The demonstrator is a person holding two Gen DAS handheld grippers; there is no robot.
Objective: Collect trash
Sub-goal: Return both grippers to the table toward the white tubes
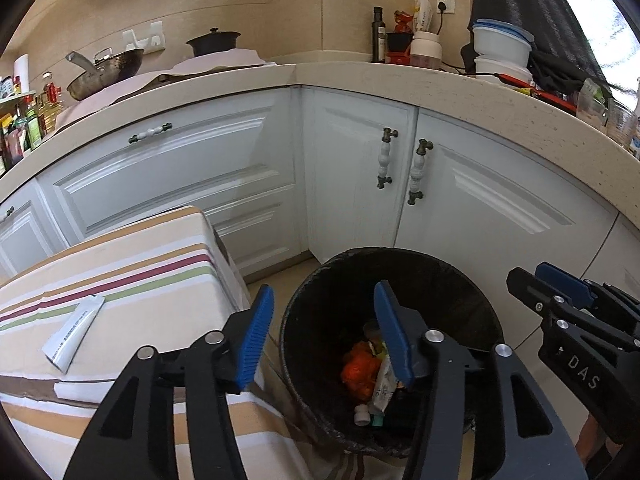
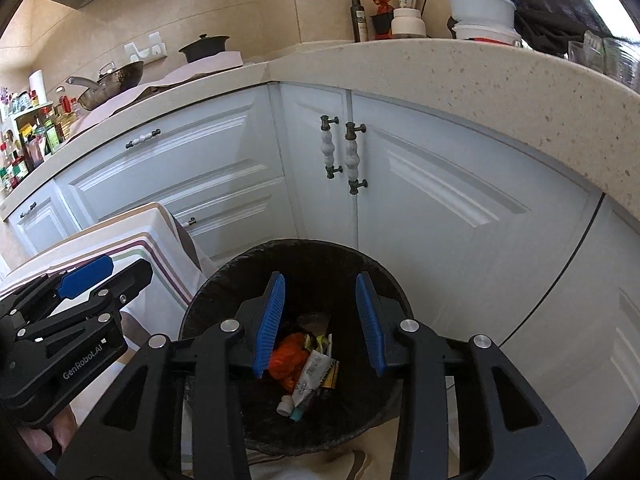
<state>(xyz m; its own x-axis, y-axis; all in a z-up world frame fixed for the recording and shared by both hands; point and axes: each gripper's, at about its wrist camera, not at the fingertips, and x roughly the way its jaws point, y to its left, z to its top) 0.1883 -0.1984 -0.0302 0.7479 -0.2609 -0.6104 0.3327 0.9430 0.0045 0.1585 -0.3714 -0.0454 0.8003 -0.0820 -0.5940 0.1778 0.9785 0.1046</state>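
Observation:
A black lined trash bin (image 1: pixel 400 252) (image 2: pixel 296 244) stands on the floor against the white cabinets. Inside it lie an orange wrapper (image 1: pixel 360 368) (image 2: pixel 290 356), a squeezed white tube (image 1: pixel 384 384) (image 2: pixel 312 372) and a small white cap (image 1: pixel 362 414) (image 2: pixel 285 404). My left gripper (image 1: pixel 324 286) (image 2: pixel 100 276) hangs over the bin's left rim, open, with nothing between its blue pads. Directly above the bin's mouth my right gripper (image 2: pixel 320 276) (image 1: pixel 552 284) is open and holds nothing. Another white tube (image 1: pixel 74 332) lies on the striped tablecloth (image 1: pixel 120 264) to the left of the bin.
White cabinet doors with ceramic handles (image 1: pixel 386 158) (image 2: pixel 352 158) close off the corner behind the bin. The stone counter (image 1: pixel 440 84) above them carries a wok (image 1: pixel 108 70), a black pot, bottles and stacked white tubs (image 1: pixel 500 46). The table's edge stands close beside the bin.

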